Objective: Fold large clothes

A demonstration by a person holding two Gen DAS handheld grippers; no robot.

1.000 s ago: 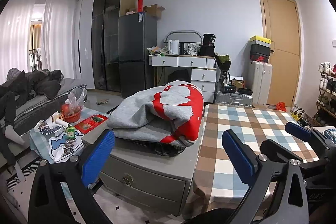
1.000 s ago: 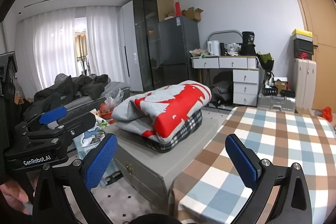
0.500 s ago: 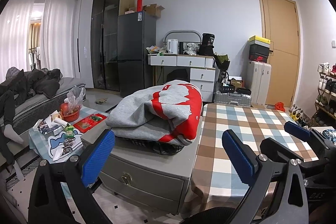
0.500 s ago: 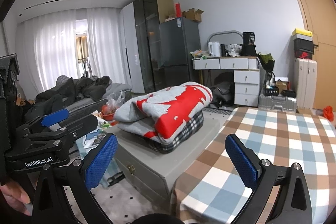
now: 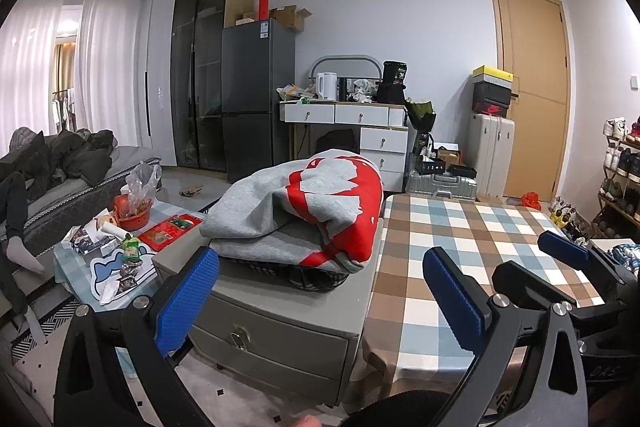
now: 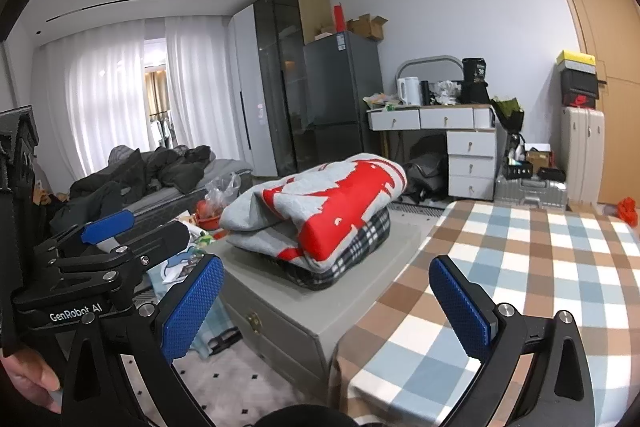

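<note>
A grey and red sweatshirt lies bunched on a grey cabinet beside the checked bench. Left claw and right claw hover apart, empty. Soft, floppy, probably bulky; best pinched at a hem edge.

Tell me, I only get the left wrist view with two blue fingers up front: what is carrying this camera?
Observer: The right wrist view shows the left gripper from the side, and a person's hand just below its black body.
Operator: Is anything written on it?
Observer: Yes, white lettering on the body reads "GenRobot AI".
</note>
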